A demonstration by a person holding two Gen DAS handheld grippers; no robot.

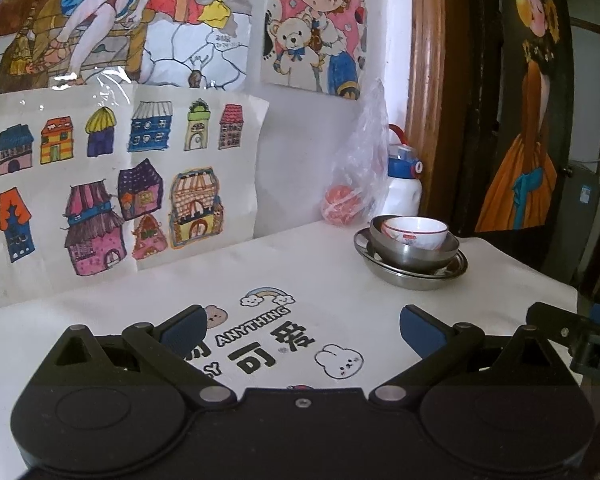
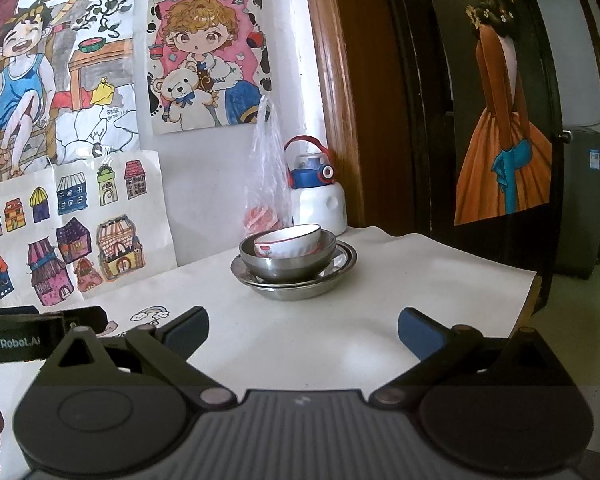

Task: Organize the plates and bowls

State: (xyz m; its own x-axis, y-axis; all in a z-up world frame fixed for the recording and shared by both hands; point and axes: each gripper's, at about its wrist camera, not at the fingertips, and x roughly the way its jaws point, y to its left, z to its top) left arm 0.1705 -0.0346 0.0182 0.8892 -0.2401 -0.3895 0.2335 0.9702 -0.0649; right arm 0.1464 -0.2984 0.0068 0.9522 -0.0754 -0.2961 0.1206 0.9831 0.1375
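Stainless steel made up most of the stack: a steel bowl (image 2: 288, 258) sat nested in a shallow steel plate (image 2: 296, 280), which looked like two plates one inside the other, though the rims were too close to be sure. Inside the steel bowl a white ceramic bowl (image 2: 290, 242) with a red mark leaned tilted toward the left, not seated flat. The stack stood at the far side of the counter (image 2: 400, 272), just in front of a clear plastic bag (image 2: 266, 176) holding something orange-red and a white bottle with a blue and red cap (image 2: 318, 192) by the wall. By my judgement the steel pieces would be light, stiff and slippery on their polished walls, so the thin rim would give the surest pinch; the ceramic bowl would be heavier and could chip or rattle loose, so it would be best taken by its raised rim and lifted out first. The right hand-held gripper (image 2: 303, 330) hung above the white cloth with its blue pads spread wide and nothing between them, well short of the stack. The left hand-held gripper (image 1: 303, 326) was likewise spread and empty over the printed cartoon design (image 1: 268, 336), the stack lying ahead to its right.
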